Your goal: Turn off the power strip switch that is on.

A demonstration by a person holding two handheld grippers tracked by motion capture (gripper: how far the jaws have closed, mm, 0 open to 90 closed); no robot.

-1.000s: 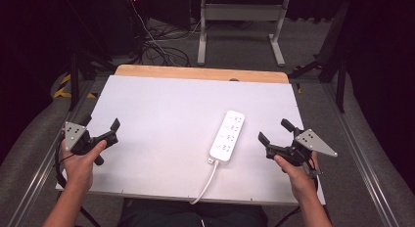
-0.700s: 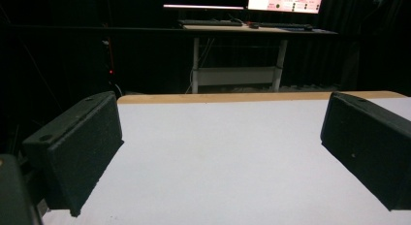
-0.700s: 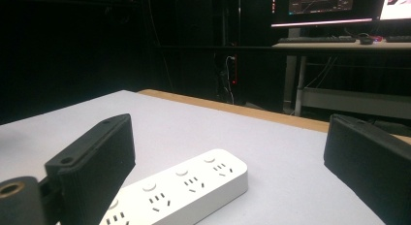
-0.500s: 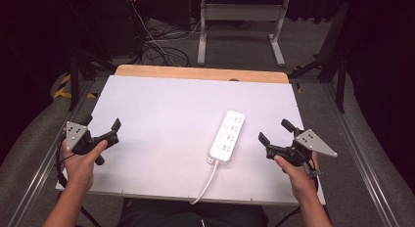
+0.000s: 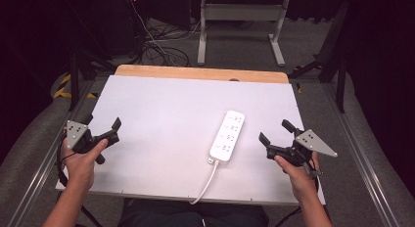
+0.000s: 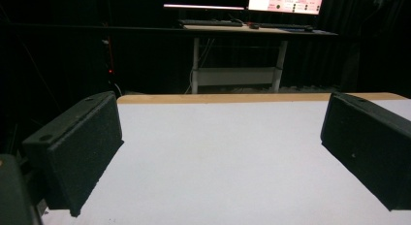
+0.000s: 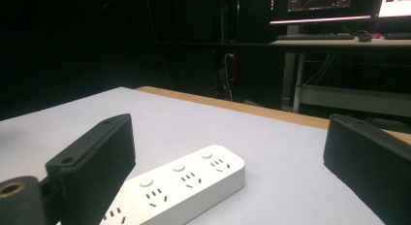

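A white power strip (image 5: pixel 228 135) lies on the white table (image 5: pixel 166 109), right of centre, its cord (image 5: pixel 205 183) trailing off the front edge. In the right gripper view the power strip (image 7: pixel 184 186) sits just beyond the left jaw. My right gripper (image 5: pixel 275 133) hovers open a short way right of the strip, nothing between its jaws. At the table's left edge my left gripper (image 5: pixel 103 125) is open too and holds nothing. In the left gripper view its jaws stand wide apart over bare table (image 6: pixel 218 157).
A wooden strip (image 5: pixel 200 73) runs along the table's far edge. Beyond it stand a desk frame (image 5: pixel 240 21) and loose cables (image 5: pixel 156 46) on the floor. Monitors (image 7: pixel 334 4) glow on a desk at the back.
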